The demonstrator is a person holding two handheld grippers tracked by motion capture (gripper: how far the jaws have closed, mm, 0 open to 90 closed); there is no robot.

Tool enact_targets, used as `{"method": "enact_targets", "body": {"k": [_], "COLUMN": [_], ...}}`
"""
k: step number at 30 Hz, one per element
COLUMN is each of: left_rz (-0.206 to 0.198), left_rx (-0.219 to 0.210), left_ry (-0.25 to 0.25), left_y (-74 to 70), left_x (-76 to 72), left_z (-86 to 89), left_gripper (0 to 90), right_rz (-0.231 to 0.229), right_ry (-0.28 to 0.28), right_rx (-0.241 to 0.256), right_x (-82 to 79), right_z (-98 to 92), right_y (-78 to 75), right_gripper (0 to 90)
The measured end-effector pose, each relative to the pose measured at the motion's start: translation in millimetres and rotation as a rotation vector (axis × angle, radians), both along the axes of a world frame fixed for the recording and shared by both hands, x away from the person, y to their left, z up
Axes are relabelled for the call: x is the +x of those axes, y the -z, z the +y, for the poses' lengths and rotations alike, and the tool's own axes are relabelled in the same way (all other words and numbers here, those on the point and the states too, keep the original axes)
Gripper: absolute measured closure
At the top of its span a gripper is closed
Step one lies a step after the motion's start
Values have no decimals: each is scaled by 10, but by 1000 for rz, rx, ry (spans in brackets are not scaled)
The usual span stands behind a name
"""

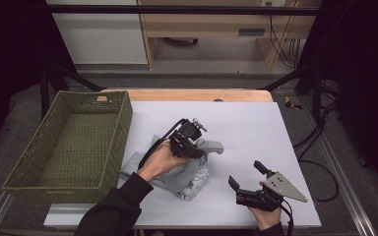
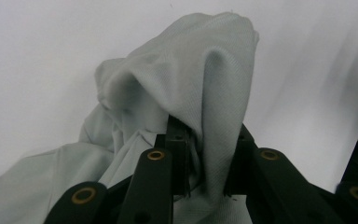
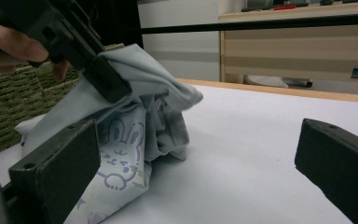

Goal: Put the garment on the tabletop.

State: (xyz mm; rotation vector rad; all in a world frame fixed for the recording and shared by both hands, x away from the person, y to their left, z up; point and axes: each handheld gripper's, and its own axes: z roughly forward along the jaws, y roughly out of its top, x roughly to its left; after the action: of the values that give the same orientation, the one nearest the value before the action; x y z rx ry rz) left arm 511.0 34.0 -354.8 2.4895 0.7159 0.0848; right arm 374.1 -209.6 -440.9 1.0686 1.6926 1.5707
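1. The left tongs point(image 1: 193, 143) are gripping a fold of the crumpled pale grey cloth garment with a rabbit print point(image 1: 197, 169) and holding it raised off the white tabletop point(image 1: 256, 132); the rest of the garment is lying on the tabletop, just right of the olive-green woven rectangular basket point(image 1: 74, 142).
2. In the left gripper view, the fabric point(image 2: 191, 107) is sitting pinched between the narrowed jaws.
3. The right tongs point(image 1: 248, 177) are standing wide open and holding nothing, resting near the tabletop's front edge, apart from the garment.
4. Judgement: the step in hand appears to be lifting the garment, for folding or for moving it to the basket.
5. Next move likely calls for the right tongs approaching the printed hem point(image 3: 121, 158) and taking a second corner.
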Motion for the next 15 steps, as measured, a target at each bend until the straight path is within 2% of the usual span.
{"method": "enact_targets", "body": {"k": [4, 7, 10, 15], "left_rz": [19, 16, -6, -37], "left_rx": [7, 12, 2, -26], "left_ry": [9, 17, 21, -2], "left_y": [82, 109, 96, 63], "left_x": [5, 2, -15, -27], "left_z": [-39, -58, -60, -34], "left_gripper": [736, 698, 590, 349], "right_rz": [2, -1, 0, -1], "right_ry": [0, 1, 5, 0], "right_rx": [3, -1, -8, -6], "right_x": [3, 5, 6, 4], "right_z": [0, -4, -8, -10], "right_y": [2, 3, 4, 1], "right_gripper": [4, 4, 4, 4]}}
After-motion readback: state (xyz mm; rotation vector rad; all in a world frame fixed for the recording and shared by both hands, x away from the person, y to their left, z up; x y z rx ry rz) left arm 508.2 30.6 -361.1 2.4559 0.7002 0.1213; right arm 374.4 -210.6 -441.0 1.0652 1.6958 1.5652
